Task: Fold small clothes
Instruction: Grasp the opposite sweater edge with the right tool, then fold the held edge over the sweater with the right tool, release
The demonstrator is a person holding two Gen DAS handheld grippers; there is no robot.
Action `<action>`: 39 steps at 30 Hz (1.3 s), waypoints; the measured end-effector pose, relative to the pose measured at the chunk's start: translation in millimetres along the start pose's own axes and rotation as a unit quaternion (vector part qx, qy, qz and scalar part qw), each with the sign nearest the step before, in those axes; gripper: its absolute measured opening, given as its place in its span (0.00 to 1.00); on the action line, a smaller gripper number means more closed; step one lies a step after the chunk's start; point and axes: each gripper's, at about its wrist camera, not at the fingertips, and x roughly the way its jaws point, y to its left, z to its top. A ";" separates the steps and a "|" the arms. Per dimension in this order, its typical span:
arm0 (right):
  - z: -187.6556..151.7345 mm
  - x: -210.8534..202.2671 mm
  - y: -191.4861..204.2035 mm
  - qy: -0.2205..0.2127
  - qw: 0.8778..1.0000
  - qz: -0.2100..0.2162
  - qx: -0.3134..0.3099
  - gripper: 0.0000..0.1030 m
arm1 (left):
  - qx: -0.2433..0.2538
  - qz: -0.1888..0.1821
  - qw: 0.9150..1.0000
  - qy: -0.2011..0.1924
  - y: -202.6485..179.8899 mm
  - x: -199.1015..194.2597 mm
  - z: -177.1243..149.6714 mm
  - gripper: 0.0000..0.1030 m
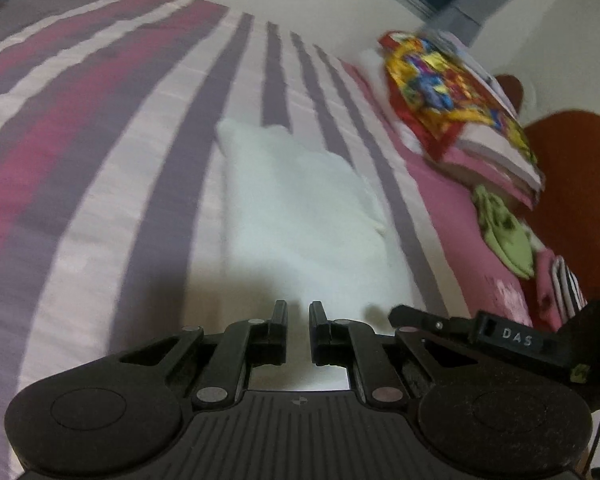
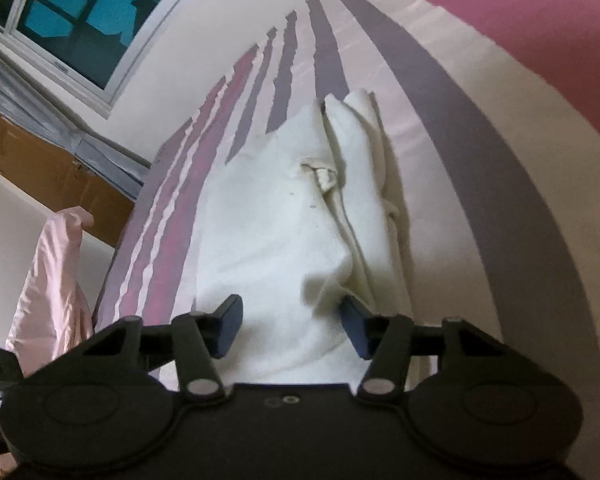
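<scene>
A small white garment (image 1: 300, 208) lies partly folded on the striped bedsheet (image 1: 100, 160). My left gripper (image 1: 298, 316) hovers just short of its near edge, jaws shut with nothing between them. In the right wrist view the same white garment (image 2: 276, 224) shows a lengthwise fold and a bunched ridge on its right side. My right gripper (image 2: 290, 320) straddles its near end with the jaws about half spread; cloth lies between the fingers (image 2: 228, 324), and I see no pad pressing on it. Part of the right gripper (image 1: 516, 338) shows at the lower right of the left wrist view.
A stack of folded clothes (image 1: 460, 96) with a bright printed piece on top sits at the right of the bed, and a green item (image 1: 504, 236) lies nearer. A pink cloth (image 2: 52, 280) hangs off the bed's left edge. A window (image 2: 80, 20) and a brown box (image 2: 40, 168) stand beyond.
</scene>
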 end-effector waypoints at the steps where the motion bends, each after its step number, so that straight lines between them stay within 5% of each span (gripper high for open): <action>1: 1.7 3.0 -0.6 0.000 1.000 -0.006 0.002 0.49 | 0.000 0.003 1.000 -0.004 4.0 -0.3 1.4 0.08; 10: 40.3 11.9 5.7 -0.045 0.997 -0.034 -0.049 0.51 | -0.006 -0.006 1.000 -0.007 9.2 19.3 16.0 0.08; 21: 58.3 58.6 -3.7 -0.019 0.997 -0.016 -0.071 0.47 | -0.018 0.003 1.000 -0.007 14.7 36.1 26.2 0.08; 24: 61.3 68.6 3.5 -0.008 0.997 0.001 -0.078 0.18 | -0.019 0.005 1.000 -0.009 13.3 37.0 26.2 0.08; 26: 58.4 65.9 11.9 -0.017 0.995 -0.002 -0.095 0.15 | -0.017 0.003 1.000 -0.010 11.7 37.0 26.5 0.08; 33: 31.0 11.9 22.6 -0.075 0.991 -0.028 -0.104 0.14 | -0.002 -0.010 1.000 -0.004 0.8 40.7 22.8 0.08; 37: 33.7 26.4 0.3 -0.029 0.994 -0.062 -0.085 0.17 | 0.004 -0.010 1.000 0.018 -8.3 49.0 16.3 0.08; 39: 38.3 27.5 -4.6 -0.016 0.997 -0.047 -0.059 0.23 | 0.012 -0.010 1.000 0.023 -10.6 47.5 12.1 0.08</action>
